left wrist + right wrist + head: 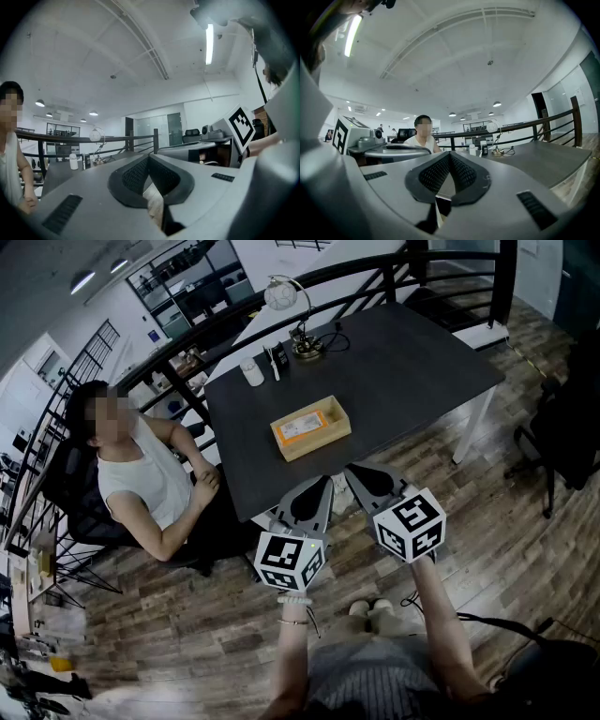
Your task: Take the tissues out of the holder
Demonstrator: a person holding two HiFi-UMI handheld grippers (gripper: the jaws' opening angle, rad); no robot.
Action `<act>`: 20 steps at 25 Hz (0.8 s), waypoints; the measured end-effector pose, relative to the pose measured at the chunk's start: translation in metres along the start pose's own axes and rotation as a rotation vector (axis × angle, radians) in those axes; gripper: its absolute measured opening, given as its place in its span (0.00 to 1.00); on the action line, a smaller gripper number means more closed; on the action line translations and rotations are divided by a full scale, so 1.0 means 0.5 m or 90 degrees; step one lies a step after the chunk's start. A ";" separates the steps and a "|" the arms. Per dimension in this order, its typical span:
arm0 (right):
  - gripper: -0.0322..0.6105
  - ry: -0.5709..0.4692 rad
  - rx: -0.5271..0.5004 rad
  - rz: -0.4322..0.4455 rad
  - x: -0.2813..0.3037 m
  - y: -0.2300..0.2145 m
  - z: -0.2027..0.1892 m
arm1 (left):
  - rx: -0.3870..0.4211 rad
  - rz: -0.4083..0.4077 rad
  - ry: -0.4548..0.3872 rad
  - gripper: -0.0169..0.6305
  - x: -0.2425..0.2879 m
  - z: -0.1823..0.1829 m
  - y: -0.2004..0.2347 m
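L gripper (149, 158) clenched, nothing btwn jaws; R gripper (450, 154) same, clenched & empty; both level, side by side at lower centre of head view, tips at near edge of dark table (422, 371); tissue holder (317, 445) w/ tissues (302, 427) sits mid-table, apart from both; lamp (298, 338) at upper centre; seated person (141, 479) at left.

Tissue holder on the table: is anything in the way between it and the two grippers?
Nothing visible is. Only bare table lies between the tissue holder and the left gripper and right gripper by the near edge. The lamp and bottle stand behind it, at the far side.
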State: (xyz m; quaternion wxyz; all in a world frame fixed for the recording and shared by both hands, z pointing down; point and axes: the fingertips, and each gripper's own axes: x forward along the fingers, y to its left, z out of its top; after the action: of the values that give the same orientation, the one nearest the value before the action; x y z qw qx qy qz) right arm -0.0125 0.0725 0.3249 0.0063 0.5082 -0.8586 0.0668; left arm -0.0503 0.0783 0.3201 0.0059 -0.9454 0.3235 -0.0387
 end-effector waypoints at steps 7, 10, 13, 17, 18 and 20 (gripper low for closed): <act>0.07 -0.002 0.002 0.009 -0.008 0.004 -0.002 | 0.007 0.000 0.002 0.04 -0.003 -0.003 -0.009; 0.07 0.002 -0.001 0.011 -0.011 0.002 -0.006 | 0.005 0.001 0.002 0.04 -0.002 -0.004 -0.011; 0.07 0.007 -0.002 0.014 -0.014 0.000 -0.010 | 0.001 0.004 0.001 0.04 0.000 -0.004 -0.013; 0.07 0.006 0.017 0.037 -0.018 0.003 -0.009 | -0.001 0.006 0.002 0.04 0.001 -0.005 -0.019; 0.07 0.004 0.030 0.044 -0.019 0.004 -0.008 | 0.004 0.003 0.004 0.04 0.002 -0.004 -0.022; 0.07 0.000 0.059 0.054 -0.014 -0.001 -0.005 | 0.012 0.005 0.007 0.04 0.006 0.002 -0.020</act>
State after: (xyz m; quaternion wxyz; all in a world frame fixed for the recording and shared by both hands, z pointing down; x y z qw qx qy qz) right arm -0.0088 0.0786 0.3268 -0.0200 0.4713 -0.8752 0.1071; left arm -0.0416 0.0840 0.3197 0.0133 -0.9438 0.3271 -0.0466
